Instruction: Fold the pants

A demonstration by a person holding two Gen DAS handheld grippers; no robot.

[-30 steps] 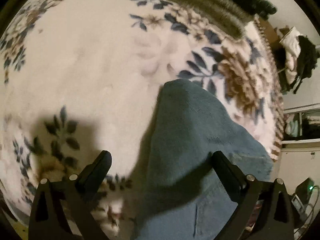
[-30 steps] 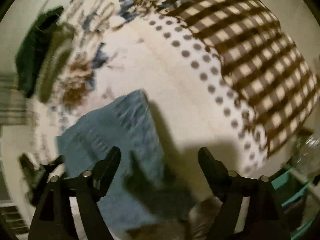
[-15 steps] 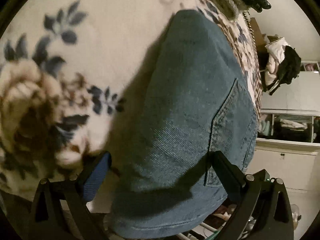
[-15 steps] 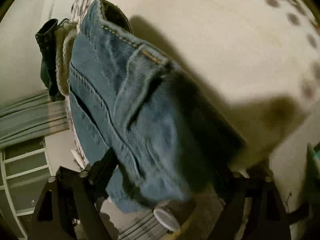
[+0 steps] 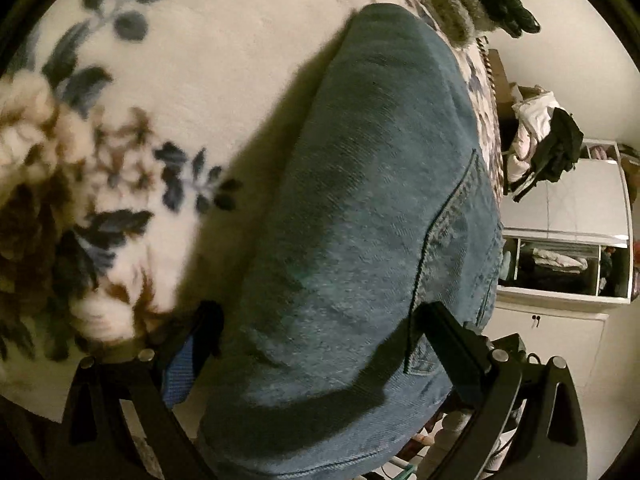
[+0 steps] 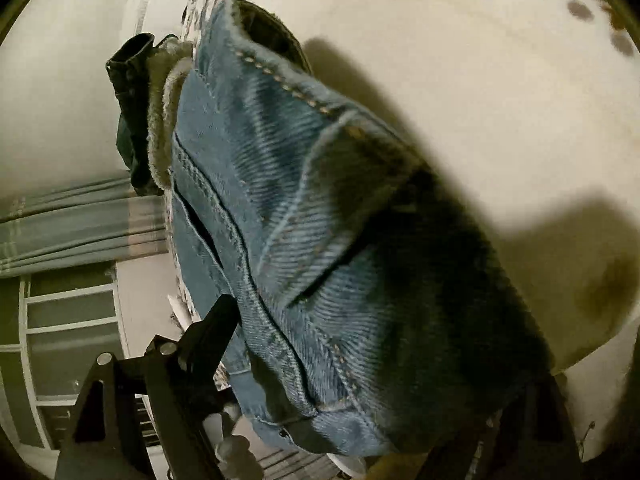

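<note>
Blue denim pants (image 5: 372,208) lie folded on a floral blanket (image 5: 168,92); a back pocket seam shows at their right side. My left gripper (image 5: 320,320) is open, its fingers (image 5: 444,332) straddling the near end of the pants. In the right wrist view the pants (image 6: 288,220) fill the middle, waistband and belt loop close to the lens. My right gripper (image 6: 372,340) is open around this end; the left finger (image 6: 216,320) shows, the right finger is hidden in shadow behind the denim.
A folded olive and dark green garment (image 5: 472,4) lies at the far end of the bed. Clothes hang on a rack (image 5: 548,136) beside white cabinets (image 5: 560,320). A curtain (image 6: 72,224) and a cream spotted blanket (image 6: 480,80) show on the right side.
Both grippers came down and forward from above the bed until the pants' end sits between their open fingers. In the last half second they barely moved.
</note>
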